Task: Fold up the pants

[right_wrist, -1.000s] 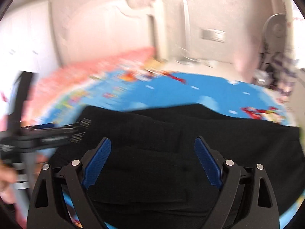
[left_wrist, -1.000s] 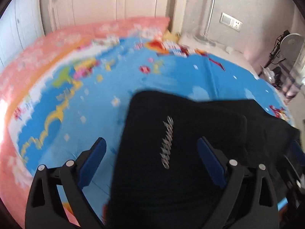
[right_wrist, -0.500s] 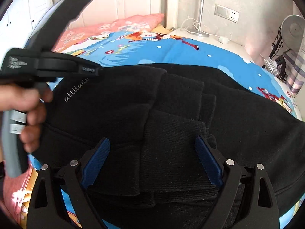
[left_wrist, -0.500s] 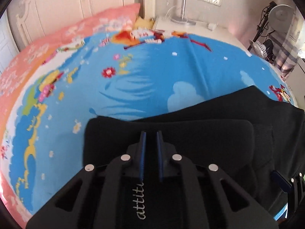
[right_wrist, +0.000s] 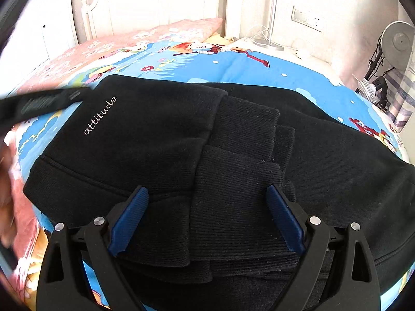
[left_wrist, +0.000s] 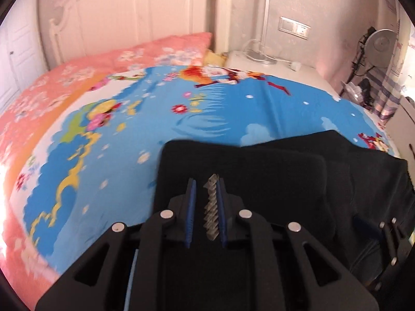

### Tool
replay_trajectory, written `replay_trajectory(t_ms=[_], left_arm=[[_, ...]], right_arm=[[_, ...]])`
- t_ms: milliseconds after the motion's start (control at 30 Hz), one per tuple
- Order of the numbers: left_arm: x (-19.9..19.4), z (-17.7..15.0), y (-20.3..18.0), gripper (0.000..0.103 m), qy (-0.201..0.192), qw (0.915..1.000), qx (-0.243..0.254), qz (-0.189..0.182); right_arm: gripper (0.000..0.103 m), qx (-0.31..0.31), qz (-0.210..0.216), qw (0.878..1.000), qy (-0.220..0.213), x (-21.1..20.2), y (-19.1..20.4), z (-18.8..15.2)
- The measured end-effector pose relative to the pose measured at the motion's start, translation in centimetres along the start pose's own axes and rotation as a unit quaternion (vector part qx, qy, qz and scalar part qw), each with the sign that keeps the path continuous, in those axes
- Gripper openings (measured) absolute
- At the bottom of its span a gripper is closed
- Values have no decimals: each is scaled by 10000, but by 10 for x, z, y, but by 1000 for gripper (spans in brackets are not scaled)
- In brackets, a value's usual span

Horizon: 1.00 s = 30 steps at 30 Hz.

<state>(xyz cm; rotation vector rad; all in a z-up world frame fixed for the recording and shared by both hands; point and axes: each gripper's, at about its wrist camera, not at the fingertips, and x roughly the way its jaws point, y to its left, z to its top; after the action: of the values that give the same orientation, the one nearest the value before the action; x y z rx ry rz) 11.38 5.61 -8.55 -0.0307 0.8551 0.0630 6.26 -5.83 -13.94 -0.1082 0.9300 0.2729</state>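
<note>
1. The black fleece pants (right_wrist: 160, 140), folded into a thick stack, lie on the blue cartoon-print bed sheet (left_wrist: 233, 114), at its near edge in both wrist views.
2. White cursive lettering reading "attitude" (right_wrist: 100, 115) sits on the top layer of the pants, toward their left side.
3. Ribbed black cuffs (right_wrist: 241, 189) overlap one another at the middle of the pants, on top of the smooth fleece.
4. The left gripper (left_wrist: 205, 197) is above the pants' left part, its blue-padded fingers (left_wrist: 190, 207) drawn nearly together with only a narrow gap; the blurred lettering shows through that gap, and I cannot tell whether any fabric is pinched.
5. The right gripper (right_wrist: 207, 217) is over the ribbed cuffs, its blue-padded fingers (right_wrist: 129, 215) spread wide apart and holding nothing.
6. Beyond the pants, a pink flowered pillow (left_wrist: 145, 51) lies at the far end of the sheet, against a white carved headboard (left_wrist: 135, 13).
7. To the far right of the pants, a white bedside surface (left_wrist: 272, 64) carries a lamp base and cable; a white wall socket plate (left_wrist: 294, 27) is above it.
</note>
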Motion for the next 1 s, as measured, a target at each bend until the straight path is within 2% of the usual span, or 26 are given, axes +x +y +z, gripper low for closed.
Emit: replay_trajectory(t_ms=[67,133,200,233,300,433,500,600,667,700,767,833,933,1000], left_arm=[[-4,-18,11,16,71,9998,-163,-27],[8,-38,17,16,351,9991,-182,-141],[12,-51,17,16,184,9998,-1,-111],[12,-52,16,16,158,9998,63,-81],[14,-51,16,16,132,9999,33,-95],[16,-53,17,16,30,9999,63,-107],[16,-55,15,16,-33,9999,114,-79],[15,-57,15,16,-123,9998,95,-90],[15,-59,17,16,-173,9997,28,-156],[14,-59,19,16,-194,9996,-12,-204],[6,-60,26,19,-302,9983,-251,-421],[-10,-65,36,32,-522,9947,-536,-707],[-30,-76,36,32,-809,9942,-413,-568],[-36,-87,31,35,-827,9945,-294,-569]], right_arm=[[89,-2,-7,10000,-10,-1,2,-1],[88,6,-6,10000,10,-2,2,0],[86,18,56,10000,45,-6,1,3],[82,94,146,9998,-38,-13,-3,8],[80,151,189,9995,-194,-20,-8,19],[72,218,320,9988,-309,-18,-18,56],[70,224,280,9991,-207,-5,-22,72],[64,145,-33,9995,286,33,-27,84],[66,187,3,9986,496,51,-30,80],[70,180,-26,9987,480,56,-31,77],[71,186,-38,9989,433,57,-32,73],[73,243,29,9988,422,58,-35,71],[74,265,70,9990,358,59,-37,69],[75,241,32,9992,326,59,-37,69]])
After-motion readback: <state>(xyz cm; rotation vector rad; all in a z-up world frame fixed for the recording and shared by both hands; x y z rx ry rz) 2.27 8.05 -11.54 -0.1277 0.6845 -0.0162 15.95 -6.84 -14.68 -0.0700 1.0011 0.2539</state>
